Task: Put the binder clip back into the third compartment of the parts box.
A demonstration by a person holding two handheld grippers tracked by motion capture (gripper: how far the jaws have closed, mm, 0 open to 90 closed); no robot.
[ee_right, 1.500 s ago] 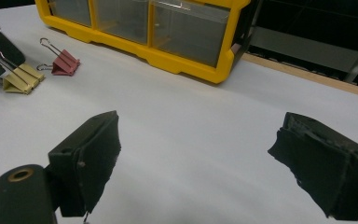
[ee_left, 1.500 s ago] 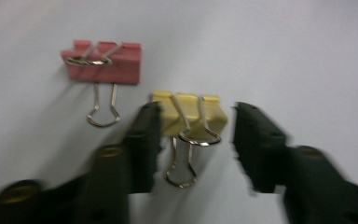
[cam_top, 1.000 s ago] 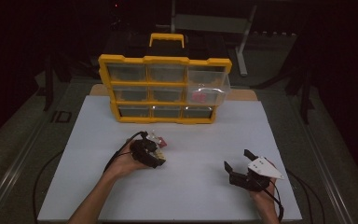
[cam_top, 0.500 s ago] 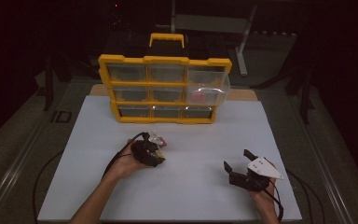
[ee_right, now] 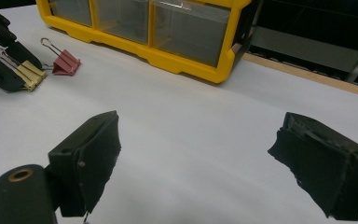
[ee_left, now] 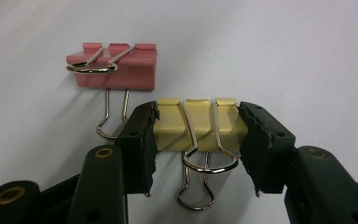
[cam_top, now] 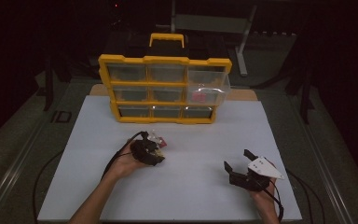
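The yellow clip (ee_left: 196, 125) lies on the white board (cam_top: 191, 186), just in front of the pink clip (ee_left: 117, 66) and well apart from the yellow cabinet (cam_top: 164, 88) behind both. It is judged light and stiff: a small sprung steel body, smooth-painted and likely to slip under slanted pressure, with thin wire handles that swing loose. It is best taken across the two ends of the body, and there it is clamped by the left gripper (ee_left: 196, 140), the pads pressed against either end. The right gripper (ee_right: 200, 158) is held wide with nothing between its jaws, well to the right of the yellow clip. Compared with a second ago, the left jaws have just been closing onto the clip; neither hand is seen displaced.
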